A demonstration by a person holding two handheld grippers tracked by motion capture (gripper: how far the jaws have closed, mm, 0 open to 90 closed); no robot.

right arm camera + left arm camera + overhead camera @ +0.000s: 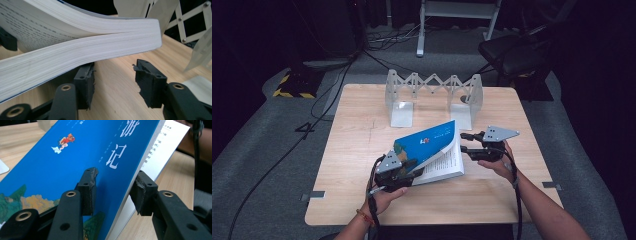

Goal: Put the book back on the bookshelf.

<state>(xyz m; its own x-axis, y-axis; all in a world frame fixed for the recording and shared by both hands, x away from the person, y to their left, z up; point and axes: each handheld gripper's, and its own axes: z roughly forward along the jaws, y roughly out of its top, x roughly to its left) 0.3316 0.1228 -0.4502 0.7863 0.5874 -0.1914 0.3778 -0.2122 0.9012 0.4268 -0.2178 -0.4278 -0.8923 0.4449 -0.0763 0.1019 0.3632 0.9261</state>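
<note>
Mid-lift: the left tongs point(409, 167) straddle the blue book point(427, 142)'s raised cover, spread, no pinch; the right tongs point(463, 142) gape beside its pages. Next, grip and stand it in the far rack point(432, 85).

We see a blue-covered book point(432, 150) half open on the bench point(357, 150), cover raised. Our left claw point(409, 170) sits at its lower corner, our right claw point(463, 142) just beside its page edge.
</note>
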